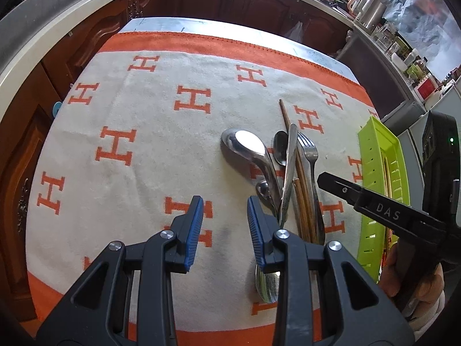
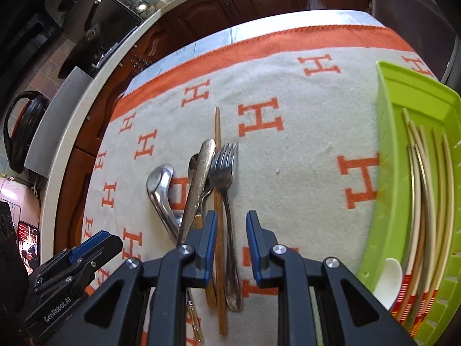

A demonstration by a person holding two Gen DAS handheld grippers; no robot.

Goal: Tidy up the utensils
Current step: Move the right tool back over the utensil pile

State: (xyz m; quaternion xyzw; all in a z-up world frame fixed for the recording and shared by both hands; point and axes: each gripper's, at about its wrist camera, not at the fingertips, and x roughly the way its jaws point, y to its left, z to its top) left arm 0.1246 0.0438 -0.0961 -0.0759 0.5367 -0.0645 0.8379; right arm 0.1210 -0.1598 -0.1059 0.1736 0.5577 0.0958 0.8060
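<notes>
Steel fork [image 2: 223,173] lies along twelve-to-six between the empty, parted right tongs [image 2: 231,248] (left tongs [image 1: 224,230] also empty, farther).

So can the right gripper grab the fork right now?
Probably yes. The right gripper hangs open and empty just above the fork, whose handle lies between its fingers. The fork sits at the pile's edge with bare cloth beside it, though a wooden chopstick lies close alongside.
</notes>
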